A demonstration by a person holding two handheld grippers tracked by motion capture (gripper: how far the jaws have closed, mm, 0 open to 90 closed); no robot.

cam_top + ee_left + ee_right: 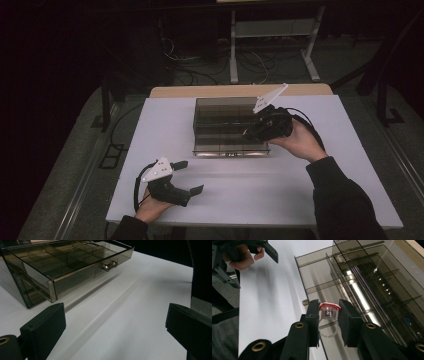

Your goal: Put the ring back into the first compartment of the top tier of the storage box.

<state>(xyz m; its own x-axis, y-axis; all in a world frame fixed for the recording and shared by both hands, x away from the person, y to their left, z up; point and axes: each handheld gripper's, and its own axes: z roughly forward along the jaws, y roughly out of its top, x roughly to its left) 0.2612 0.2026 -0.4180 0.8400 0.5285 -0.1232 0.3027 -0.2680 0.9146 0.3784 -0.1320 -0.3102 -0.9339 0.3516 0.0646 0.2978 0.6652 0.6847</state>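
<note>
A smoked clear drawer box stands at the back middle of the white table, its lowest drawer pulled out toward me. In the right gripper view my right gripper is shut on a small clear plastic ring with a red top, held above the open drawer's divided compartments. From above, the right gripper hovers over the drawer's right part. My left gripper rests open near the front left of the table, nothing between its jaws, which face the drawer front and its metal knob.
Beyond the table stand a white desk frame and tangled cables on the dark floor. The table's wooden edge runs behind the box. A hand holding the left gripper shows at the top left of the right gripper view.
</note>
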